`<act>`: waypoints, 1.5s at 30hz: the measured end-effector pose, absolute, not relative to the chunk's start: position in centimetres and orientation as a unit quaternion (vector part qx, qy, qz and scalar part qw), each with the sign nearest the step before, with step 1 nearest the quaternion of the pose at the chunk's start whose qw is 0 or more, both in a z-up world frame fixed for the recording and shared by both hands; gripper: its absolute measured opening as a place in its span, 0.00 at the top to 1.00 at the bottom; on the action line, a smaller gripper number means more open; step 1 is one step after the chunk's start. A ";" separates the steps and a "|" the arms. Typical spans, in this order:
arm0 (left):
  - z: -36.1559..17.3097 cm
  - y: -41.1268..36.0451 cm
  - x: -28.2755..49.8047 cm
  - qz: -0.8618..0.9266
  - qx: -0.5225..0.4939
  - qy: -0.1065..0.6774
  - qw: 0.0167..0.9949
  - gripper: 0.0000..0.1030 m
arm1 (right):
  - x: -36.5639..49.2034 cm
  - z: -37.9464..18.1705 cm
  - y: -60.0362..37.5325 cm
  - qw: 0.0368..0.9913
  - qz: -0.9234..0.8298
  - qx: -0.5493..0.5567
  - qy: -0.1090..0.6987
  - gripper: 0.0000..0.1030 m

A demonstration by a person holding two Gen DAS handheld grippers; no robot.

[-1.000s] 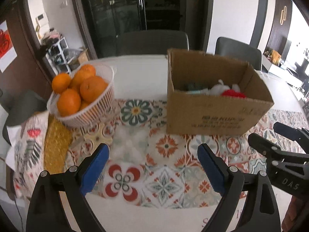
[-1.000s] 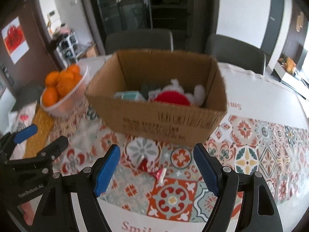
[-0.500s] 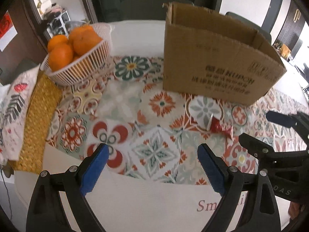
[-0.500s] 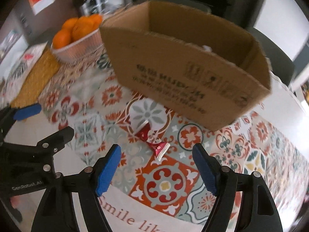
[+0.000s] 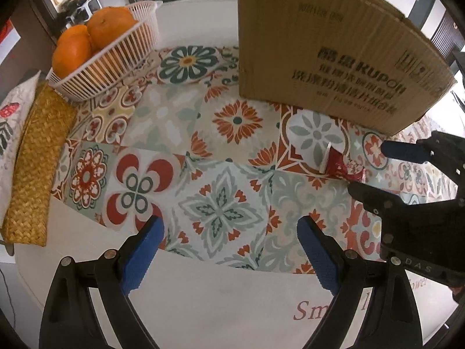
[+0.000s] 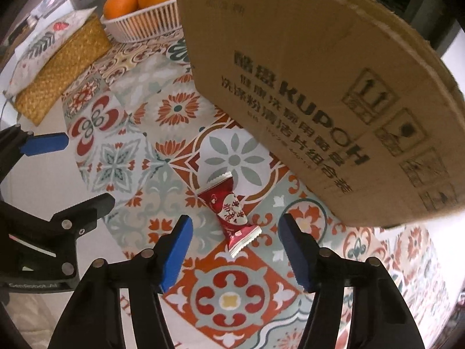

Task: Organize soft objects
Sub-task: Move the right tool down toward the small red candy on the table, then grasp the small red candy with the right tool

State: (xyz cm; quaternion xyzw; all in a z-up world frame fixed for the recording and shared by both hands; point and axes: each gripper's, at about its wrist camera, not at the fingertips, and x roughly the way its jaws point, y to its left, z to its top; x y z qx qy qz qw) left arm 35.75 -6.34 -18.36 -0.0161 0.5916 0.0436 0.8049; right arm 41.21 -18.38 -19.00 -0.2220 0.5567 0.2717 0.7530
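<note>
- Right hand-held gripper (image 6: 234,254) is pointing steeply down at the tabletop (image 6: 43,180), its two blue pads (image 6: 175,251) standing apart and closing in, with nothing pressed between them yet.
- A small red sweet wrapper (image 6: 232,210) with crimped white ends is lying flat on the patterned cloth (image 6: 229,296), just ahead of that hand-held gripper and lined up with the gap between its pads; the nearer crimped end is reaching in between the pad tips, touching neither.
- In the left wrist view the same wrapper (image 5: 343,165) is showing between the right hand-held gripper's blue-tipped upper finger and its black lower finger, at the right edge.
- Left hand-held gripper (image 5: 231,250) is hanging wide, its blue pads (image 5: 141,256) spread with nothing but patterned cloth and bare tabletop between them; the wrapper is lying well off to its right and farther away.
- A cardboard box (image 6: 314,87) with dark printed lettering is standing on the cloth directly behind the wrapper, close to it but not touching; its inside is hidden from both cameras.
- A white ribbed basket (image 5: 116,61) holding oranges (image 5: 110,29) is sitting at the far left of the cloth, well apart from the wrapper.
- A woven golden mat (image 5: 35,168) is lying along the left edge of the tabletop beside the basket, with a printed white cushion (image 5: 8,122) at its outer side.
</note>
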 end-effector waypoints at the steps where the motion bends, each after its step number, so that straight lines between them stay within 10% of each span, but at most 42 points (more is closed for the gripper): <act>1: -18.7 -6.4 35.9 0.045 -0.016 0.595 0.802 0.09 | 41.4 -19.3 -18.2 0.750 0.273 -0.229 0.557 0.41; 26: -20.8 -5.7 37.4 0.045 -0.002 0.607 0.794 0.09 | 42.8 -22.4 -16.7 0.740 0.285 -0.207 0.573 0.75; 45: -18.6 -5.4 37.0 0.035 0.025 0.576 0.816 0.09 | 39.9 -18.4 -19.7 0.792 0.211 -0.105 0.564 0.76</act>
